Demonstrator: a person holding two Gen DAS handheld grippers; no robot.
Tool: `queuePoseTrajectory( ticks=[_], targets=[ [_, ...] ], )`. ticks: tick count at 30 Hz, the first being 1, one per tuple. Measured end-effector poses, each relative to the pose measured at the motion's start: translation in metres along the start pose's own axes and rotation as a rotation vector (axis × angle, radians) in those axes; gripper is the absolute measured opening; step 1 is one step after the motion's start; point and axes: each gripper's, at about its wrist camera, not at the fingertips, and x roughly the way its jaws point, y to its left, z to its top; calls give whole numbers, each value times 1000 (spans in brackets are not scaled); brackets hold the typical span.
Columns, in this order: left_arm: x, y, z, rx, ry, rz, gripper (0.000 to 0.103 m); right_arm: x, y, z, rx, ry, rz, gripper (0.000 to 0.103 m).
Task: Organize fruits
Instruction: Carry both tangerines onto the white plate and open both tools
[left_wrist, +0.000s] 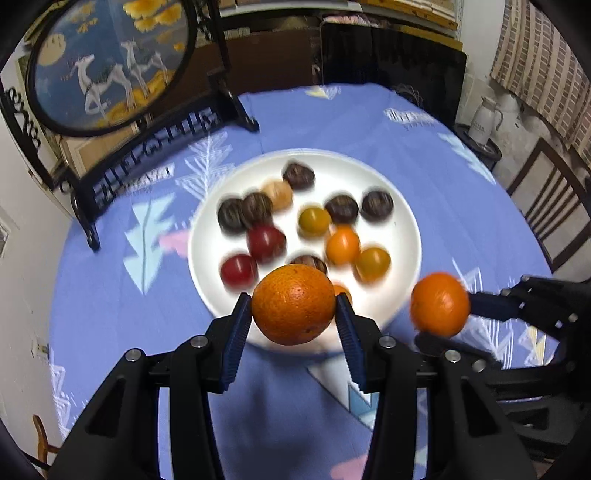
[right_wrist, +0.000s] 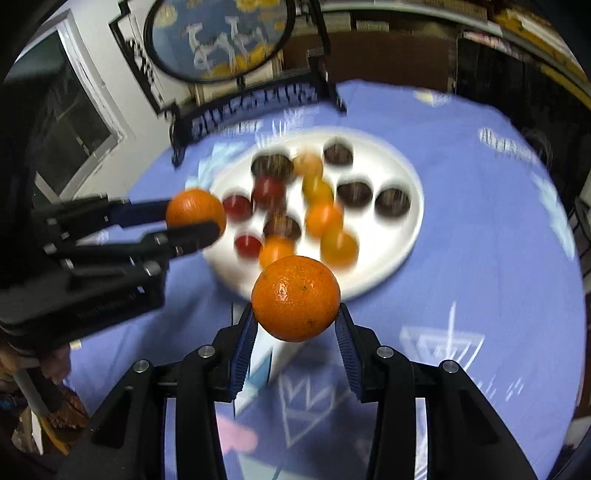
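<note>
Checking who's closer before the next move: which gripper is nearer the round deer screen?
Left. The left gripper is on the screen's side of the plate; the right gripper is on the far side.

The left wrist view looks forward and steeply down along its own fingers, close above the near edge of a blue tablecloth (left_wrist: 110, 295), with a white plate (left_wrist: 399, 221) just ahead at 12 o'clock. The right wrist view faces much the same way from just beside it, the same plate (right_wrist: 406, 236) at 12 o'clock. Both share the plate, the cloth and a round framed screen (left_wrist: 110, 62) at 11 o'clock. Each sees the other gripper: right gripper (left_wrist: 461, 325) at 3 o'clock, left gripper (right_wrist: 207, 221) at 9 o'clock, somewhat blurred.
</note>
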Motion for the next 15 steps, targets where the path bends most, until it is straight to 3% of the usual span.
queuePoseTrajectory(
  ticks=[7, 15],
  targets=[
    [5, 18, 44, -46, -45, 20, 46, -10, -14, 56, 1, -96, -6, 43],
    [36, 13, 57, -35, -4, 4, 46, 20, -32, 86, 27, -69, -14, 43]
  ],
)
